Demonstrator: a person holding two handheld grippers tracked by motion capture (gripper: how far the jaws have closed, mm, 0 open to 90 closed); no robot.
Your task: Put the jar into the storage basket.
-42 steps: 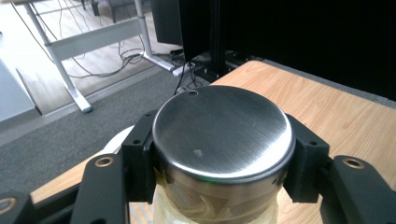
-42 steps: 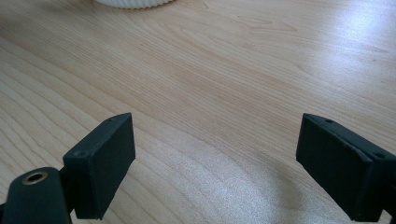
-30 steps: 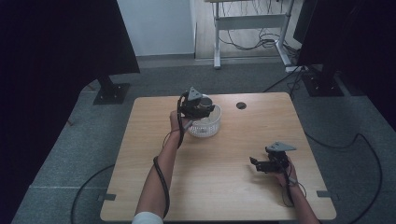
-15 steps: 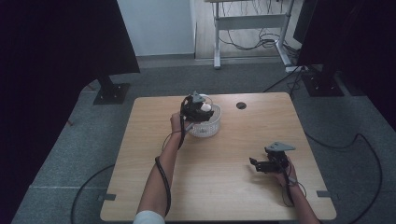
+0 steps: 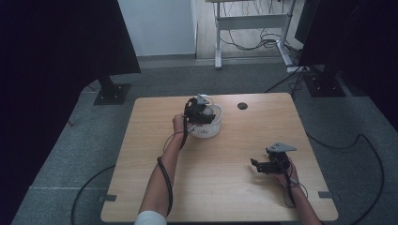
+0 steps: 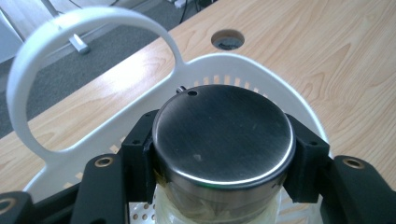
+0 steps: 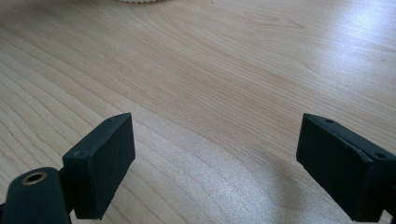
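Over one white basket (image 6: 261,70), left gripper (image 5: 199,112) fingers grasp one jar (image 6: 223,135); right gripper (image 5: 261,165) fingers released.

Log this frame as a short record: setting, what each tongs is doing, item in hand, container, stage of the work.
setting: wooden table, one person with tongs in each hand
left tongs: shut on jar, over the basket
item in hand: jar with a metal lid, glass body below, gripped at the lid's sides
container: white basket with slotted walls and an upright handle
right tongs: open, empty, low over bare table
stage: jar is within the basket's rim; whether it rests on the bottom cannot be told
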